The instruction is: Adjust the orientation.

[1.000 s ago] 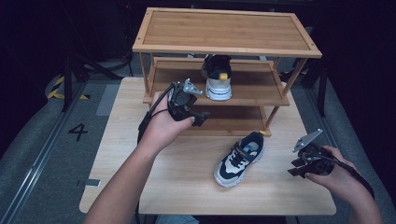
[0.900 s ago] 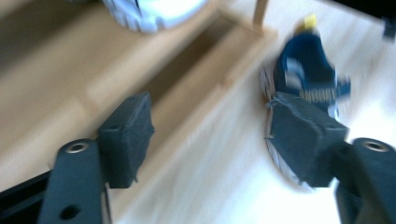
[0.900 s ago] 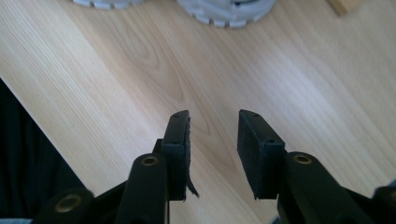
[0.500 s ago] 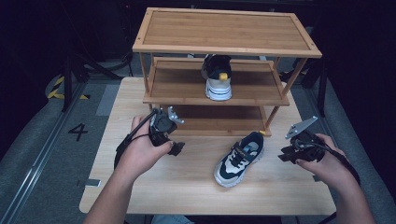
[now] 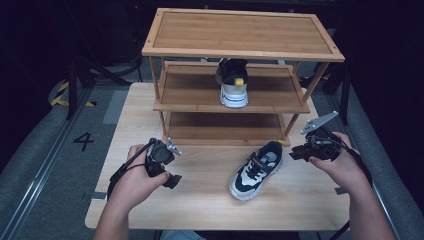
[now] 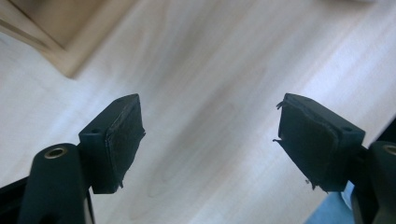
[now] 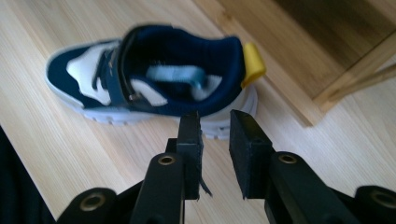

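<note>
A navy-and-white shoe (image 5: pixel 233 82) stands on the middle shelf of the wooden rack (image 5: pixel 242 31). Its mate (image 5: pixel 256 169) lies on the table in front of the rack, heel toward the rack, with a yellow pull tab (image 7: pixel 252 59). My left gripper (image 5: pixel 175 165) hovers low over the bare table at the front left; its jaws (image 6: pixel 210 135) have just been opening and stand wide with nothing between them. My right gripper (image 5: pixel 296 151) points at the shoe's heel from the right. Its jaws (image 7: pixel 215 128) have just been closing to a narrow gap, nothing between them, just short of the sole.
The light wooden table (image 5: pixel 200 210) carries the three-level rack at its back. A rack foot (image 6: pixel 70 51) lies just ahead of the left gripper. A rack leg (image 7: pixel 355 86) stands right of the shoe's heel. Dark floor with a painted 4 (image 5: pixel 83 140) lies left.
My left hand has drawn back from the middle shelf and come down to the table's front left, jaws wider. My right hand has moved up and left toward the shoe's heel.
</note>
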The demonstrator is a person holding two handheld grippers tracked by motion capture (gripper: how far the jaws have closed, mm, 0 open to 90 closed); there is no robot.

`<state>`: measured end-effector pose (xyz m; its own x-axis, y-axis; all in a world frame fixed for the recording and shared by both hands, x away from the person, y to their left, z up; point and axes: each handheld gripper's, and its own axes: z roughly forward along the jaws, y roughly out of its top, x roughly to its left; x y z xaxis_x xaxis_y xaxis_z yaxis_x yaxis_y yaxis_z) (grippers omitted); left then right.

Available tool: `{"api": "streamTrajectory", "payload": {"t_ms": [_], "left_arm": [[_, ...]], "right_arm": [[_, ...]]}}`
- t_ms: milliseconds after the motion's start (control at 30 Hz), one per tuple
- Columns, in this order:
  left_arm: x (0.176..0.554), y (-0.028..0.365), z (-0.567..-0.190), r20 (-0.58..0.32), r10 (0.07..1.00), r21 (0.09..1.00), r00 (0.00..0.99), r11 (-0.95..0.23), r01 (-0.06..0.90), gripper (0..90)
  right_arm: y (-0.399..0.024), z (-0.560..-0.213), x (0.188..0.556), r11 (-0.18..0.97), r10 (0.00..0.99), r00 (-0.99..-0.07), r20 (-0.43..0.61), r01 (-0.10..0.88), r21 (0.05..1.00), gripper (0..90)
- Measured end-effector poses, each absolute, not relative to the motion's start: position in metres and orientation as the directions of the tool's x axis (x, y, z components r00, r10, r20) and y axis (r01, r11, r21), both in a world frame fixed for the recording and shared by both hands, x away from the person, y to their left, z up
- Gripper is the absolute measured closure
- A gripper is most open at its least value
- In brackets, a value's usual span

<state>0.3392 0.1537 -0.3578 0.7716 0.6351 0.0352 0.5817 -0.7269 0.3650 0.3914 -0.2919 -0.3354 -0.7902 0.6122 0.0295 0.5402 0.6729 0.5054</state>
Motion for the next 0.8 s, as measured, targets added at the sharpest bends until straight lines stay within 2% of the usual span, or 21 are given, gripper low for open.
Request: {"api": "streamTrajectory", "payload": {"t_ms": [100,300,367,500,600,633,667,800], "left_arm": [[0.341,0.16,-0.363,0.03,0.658,0.381,0.752,-0.703,0.6,22.9],[0.343,0.167,-0.376,0.014,0.677,0.357,0.736,-0.691,0.628,22.1],[0.343,0.169,-0.381,0.01,0.674,0.346,0.739,-0.696,0.63,22.1],[0.342,0.174,-0.384,0.004,0.674,0.337,0.739,-0.696,0.634,22.1],[0.34,0.177,-0.385,0.009,0.681,0.333,0.732,-0.692,0.64,22.2],[0.339,0.177,-0.385,0.011,0.679,0.337,0.734,-0.694,0.636,22.4],[0.338,0.178,-0.385,0.012,0.673,0.335,0.739,-0.699,0.631,22.6],[0.335,0.178,-0.383,0.009,0.667,0.341,0.745,-0.702,0.625,22.7]], "right_arm": [[-0.289,-0.331,0.394,0.639,0.605,-0.794,0.055,0.526,0.562,72.3],[-0.283,-0.336,0.405,0.613,0.656,-0.754,0.035,0.559,0.558,69.8],[-0.278,-0.342,0.414,0.609,0.675,-0.738,0.017,0.569,0.553,63.4],[-0.272,-0.346,0.42,0.606,0.673,-0.739,0.02,0.567,0.557,60.8],[-0.269,-0.352,0.426,0.612,0.675,-0.738,0.017,0.572,0.546,72.8],[-0.269,-0.353,0.427,0.612,0.676,-0.737,0.017,0.574,0.544,83.0],[-0.268,-0.353,0.427,0.612,0.676,-0.737,0.017,0.573,0.545,86.7],[-0.266,-0.352,0.424,0.626,0.677,-0.735,-0.02,0.562,0.54,89.8]]}}
